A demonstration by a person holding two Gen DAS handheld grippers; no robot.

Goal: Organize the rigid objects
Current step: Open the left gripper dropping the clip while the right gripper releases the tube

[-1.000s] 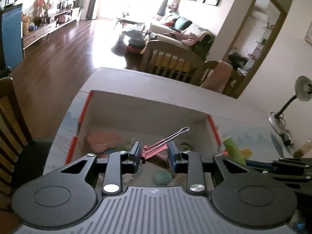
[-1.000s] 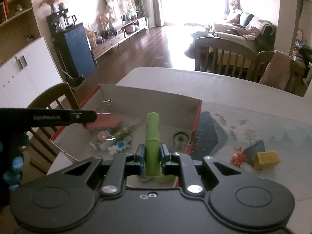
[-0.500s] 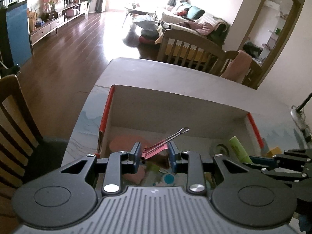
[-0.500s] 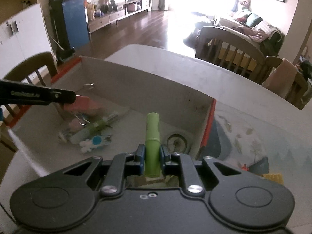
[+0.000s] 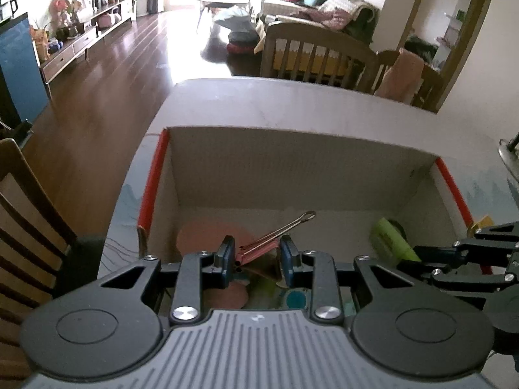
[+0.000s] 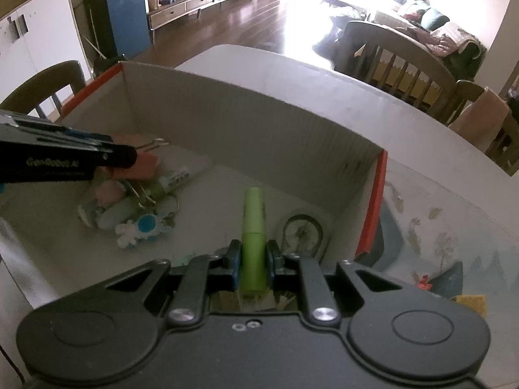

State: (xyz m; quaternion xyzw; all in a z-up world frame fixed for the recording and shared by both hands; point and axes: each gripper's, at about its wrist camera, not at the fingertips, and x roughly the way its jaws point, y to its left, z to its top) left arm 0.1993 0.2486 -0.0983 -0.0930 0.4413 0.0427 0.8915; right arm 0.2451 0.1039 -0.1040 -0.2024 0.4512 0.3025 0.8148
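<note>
A white cardboard box (image 5: 292, 165) with red side edges stands on the table; it also shows in the right wrist view (image 6: 259, 123). My left gripper (image 5: 258, 256) is shut on a pink binder clip (image 5: 259, 249) with wire handles, held inside the box over the left part. My right gripper (image 6: 253, 256) is shut on a green marker (image 6: 253, 227), held inside the box near its right wall. The marker (image 5: 391, 241) and the right gripper also show at the right of the left wrist view. The left gripper with the clip (image 6: 139, 165) shows at the left of the right wrist view.
On the box floor lie a pink lid (image 5: 207, 236), several small toys and tubes (image 6: 139, 207) and a round tape roll (image 6: 303, 230). A yellow block (image 6: 470, 301) and a small red toy (image 6: 423, 283) lie on the patterned mat right of the box. Wooden chairs (image 6: 399, 55) stand around the table.
Both grippers have moved forward and down into the box, each still holding its object. The box now fills more of both views.
</note>
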